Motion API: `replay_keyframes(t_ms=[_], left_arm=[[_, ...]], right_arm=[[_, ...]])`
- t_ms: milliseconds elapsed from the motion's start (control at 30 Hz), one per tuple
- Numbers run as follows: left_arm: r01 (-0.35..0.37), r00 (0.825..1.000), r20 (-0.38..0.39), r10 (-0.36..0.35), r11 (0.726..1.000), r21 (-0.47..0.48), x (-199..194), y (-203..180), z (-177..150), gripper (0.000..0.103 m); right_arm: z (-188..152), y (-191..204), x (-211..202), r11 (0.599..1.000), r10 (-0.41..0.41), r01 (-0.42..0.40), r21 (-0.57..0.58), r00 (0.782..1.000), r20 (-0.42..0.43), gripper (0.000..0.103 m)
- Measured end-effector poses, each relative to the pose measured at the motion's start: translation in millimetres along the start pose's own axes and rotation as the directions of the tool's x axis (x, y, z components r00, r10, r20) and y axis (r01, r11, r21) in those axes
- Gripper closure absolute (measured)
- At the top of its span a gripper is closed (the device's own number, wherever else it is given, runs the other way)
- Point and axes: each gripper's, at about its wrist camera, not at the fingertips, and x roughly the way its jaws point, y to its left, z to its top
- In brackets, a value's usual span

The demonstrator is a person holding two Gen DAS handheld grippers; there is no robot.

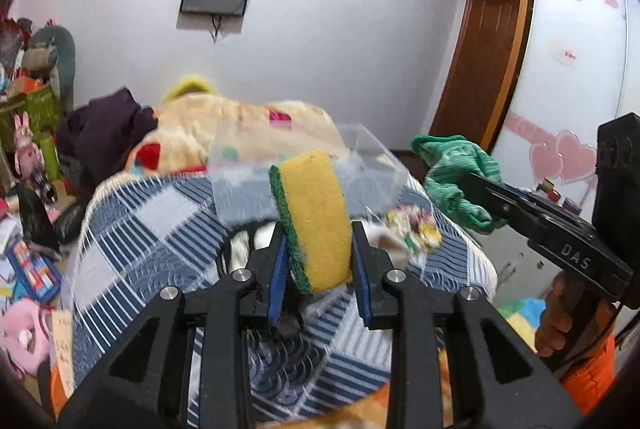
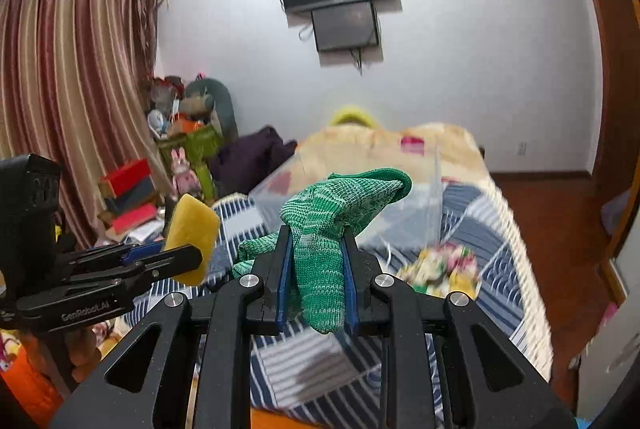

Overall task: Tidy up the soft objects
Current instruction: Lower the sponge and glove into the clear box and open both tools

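My left gripper (image 1: 318,249) is shut on a yellow sponge with a green scrub side (image 1: 312,217), held upright above the bed. It also shows in the right wrist view (image 2: 191,229) at the left. My right gripper (image 2: 316,249) is shut on a green knitted cloth (image 2: 328,221), which droops over its fingers; the cloth also shows in the left wrist view (image 1: 456,177) at the right. A clear plastic box (image 1: 360,157) stands on the bed beyond both grippers, also in the right wrist view (image 2: 420,205). A small multicoloured soft thing (image 2: 440,265) lies on the quilt near the box.
The bed has a blue and white patterned quilt (image 1: 160,229) and a beige blanket (image 1: 240,125) with dark clothes (image 1: 104,133) behind. Toys and boxes (image 2: 176,157) pile by the curtain at the left. A wooden wardrobe (image 1: 500,49) stands on the right.
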Motion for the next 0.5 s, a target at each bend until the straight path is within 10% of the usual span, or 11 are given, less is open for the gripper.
replay_keyframes(t_ms=[500], left_arm=[[-0.072,0.997,0.025,0.071,0.997,0.031,57,23,67,0.074]], right_arm=[[42,-19,47,0.999,-0.044,0.044,0.018,0.999,0.018,0.083]])
